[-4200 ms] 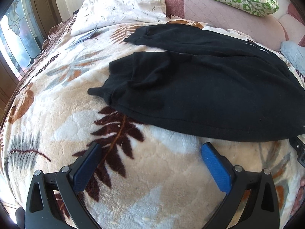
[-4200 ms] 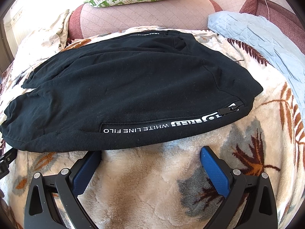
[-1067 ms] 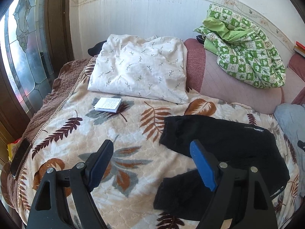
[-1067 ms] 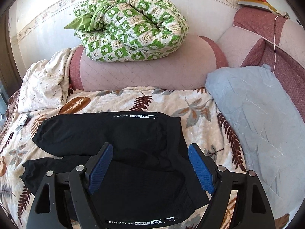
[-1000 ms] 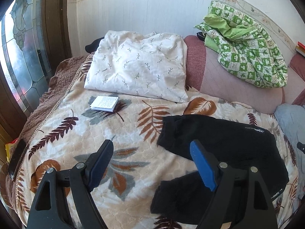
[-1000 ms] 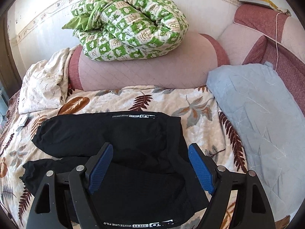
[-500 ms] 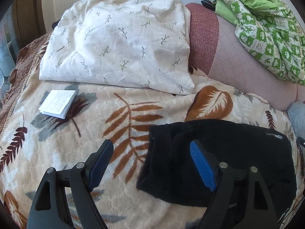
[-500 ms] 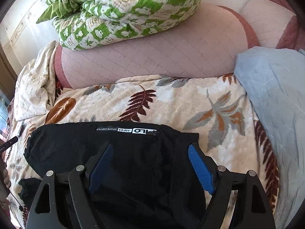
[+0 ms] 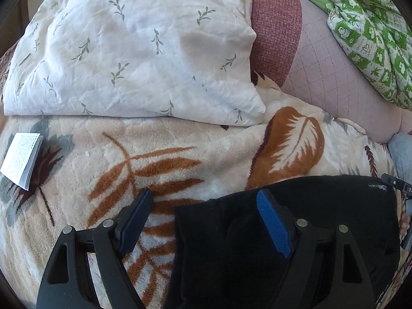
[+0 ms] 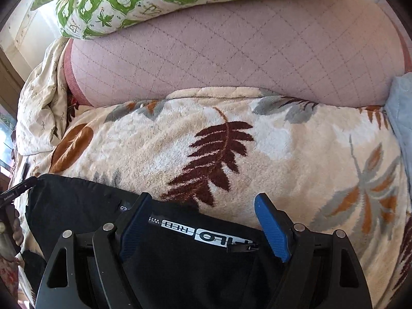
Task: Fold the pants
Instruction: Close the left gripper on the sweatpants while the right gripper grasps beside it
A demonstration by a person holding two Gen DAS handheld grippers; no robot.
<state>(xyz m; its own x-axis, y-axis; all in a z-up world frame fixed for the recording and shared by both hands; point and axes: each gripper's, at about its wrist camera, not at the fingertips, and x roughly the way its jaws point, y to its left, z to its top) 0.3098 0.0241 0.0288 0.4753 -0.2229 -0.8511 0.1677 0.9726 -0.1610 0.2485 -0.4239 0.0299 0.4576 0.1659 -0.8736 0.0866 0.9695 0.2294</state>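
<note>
Pants [image 9: 296, 231], black, lie on the leaf-print blanket [image 9: 180, 154] with the long axis left-right under both downward-tilted grippers, left gripper [image 9: 204, 221] agape over the leg-end edge, right gripper [image 10: 203, 221] agape straddling the far edge's white strip reading roughly "RED", rest unclear.

A leaf-print blanket [image 9: 180, 154] covers the bed; a white pillow [image 9: 134, 51] lies upper left, a small booklet [image 9: 22, 159] at the left edge, a green quilt [image 9: 368, 25] upper right.
</note>
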